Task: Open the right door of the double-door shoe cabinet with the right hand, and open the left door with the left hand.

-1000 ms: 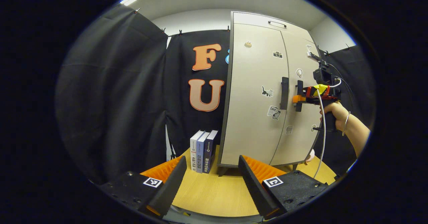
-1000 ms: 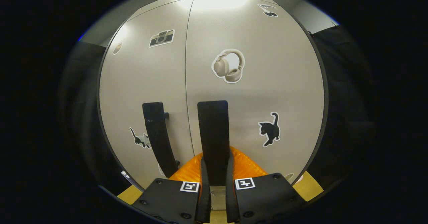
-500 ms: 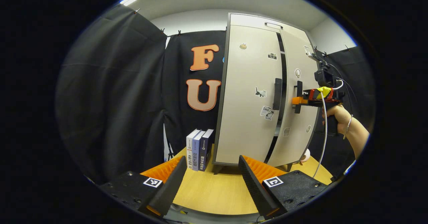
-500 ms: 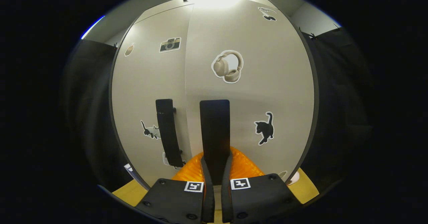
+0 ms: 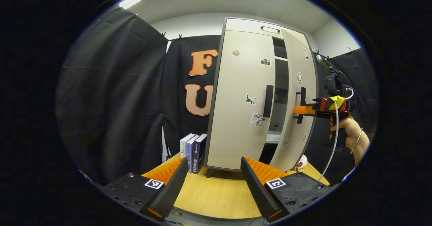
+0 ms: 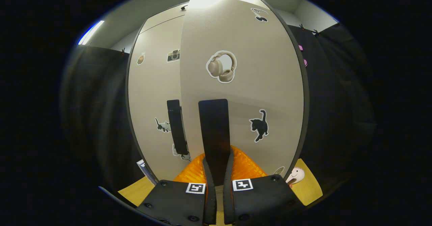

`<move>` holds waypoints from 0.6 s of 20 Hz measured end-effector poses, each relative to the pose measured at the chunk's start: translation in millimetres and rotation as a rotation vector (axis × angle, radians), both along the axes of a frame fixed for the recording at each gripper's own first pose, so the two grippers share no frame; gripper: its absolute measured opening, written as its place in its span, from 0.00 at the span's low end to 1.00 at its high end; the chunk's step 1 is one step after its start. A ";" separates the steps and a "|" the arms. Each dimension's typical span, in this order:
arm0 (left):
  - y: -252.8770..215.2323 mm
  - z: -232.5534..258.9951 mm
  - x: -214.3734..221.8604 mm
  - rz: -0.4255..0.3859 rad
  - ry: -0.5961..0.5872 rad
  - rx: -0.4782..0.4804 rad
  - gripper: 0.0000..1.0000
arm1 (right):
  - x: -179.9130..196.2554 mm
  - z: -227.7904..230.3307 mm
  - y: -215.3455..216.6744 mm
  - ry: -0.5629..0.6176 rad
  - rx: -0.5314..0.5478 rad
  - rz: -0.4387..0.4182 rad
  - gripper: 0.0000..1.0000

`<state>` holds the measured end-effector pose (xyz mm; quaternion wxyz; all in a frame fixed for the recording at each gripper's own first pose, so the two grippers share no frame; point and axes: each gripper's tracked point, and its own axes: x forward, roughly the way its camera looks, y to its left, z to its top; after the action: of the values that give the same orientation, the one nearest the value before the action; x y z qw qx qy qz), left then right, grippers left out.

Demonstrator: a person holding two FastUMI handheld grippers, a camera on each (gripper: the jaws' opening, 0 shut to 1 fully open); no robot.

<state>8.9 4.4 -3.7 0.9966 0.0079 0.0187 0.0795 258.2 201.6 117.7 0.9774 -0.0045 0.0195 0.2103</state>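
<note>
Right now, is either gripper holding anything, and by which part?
The right gripper clamps the right door's handle near its lower end. The left gripper is open, holding nothing.

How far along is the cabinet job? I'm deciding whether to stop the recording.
Partly done: the right door stands ajar, showing shelves behind it. In hand: the right gripper is clamped on that door's handle. Left: swing it fully open, then the left door, which looks shut with its handle untouched; the left gripper hangs open, well back.

Black curtains (image 5: pixel 111 94) — wooden table (image 5: pixel 216 195).
</note>
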 end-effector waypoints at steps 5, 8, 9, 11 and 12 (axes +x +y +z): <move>-21.3 6.2 -0.4 0.011 -0.014 0.017 0.95 | -10.4 -0.3 -9.7 0.006 -0.006 0.031 0.16; -34.6 9.7 -3.9 0.011 -0.021 0.020 0.92 | -15.6 0.2 -16.4 0.005 -0.001 0.046 0.16; -38.9 10.2 -5.1 0.010 -0.022 0.025 0.95 | -17.7 0.2 -19.2 0.006 0.003 0.050 0.16; -46.8 8.7 -5.3 0.008 -0.016 0.033 0.92 | -21.7 1.0 -25.2 0.009 0.011 0.054 0.16; -49.8 8.6 -5.0 0.007 -0.015 0.032 0.95 | -23.1 0.5 -28.0 0.013 0.017 0.056 0.16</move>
<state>3.8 -45.4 4.8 0.9962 0.0230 0.0102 0.0835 235.2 173.5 118.2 0.9710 0.0045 0.0242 0.2379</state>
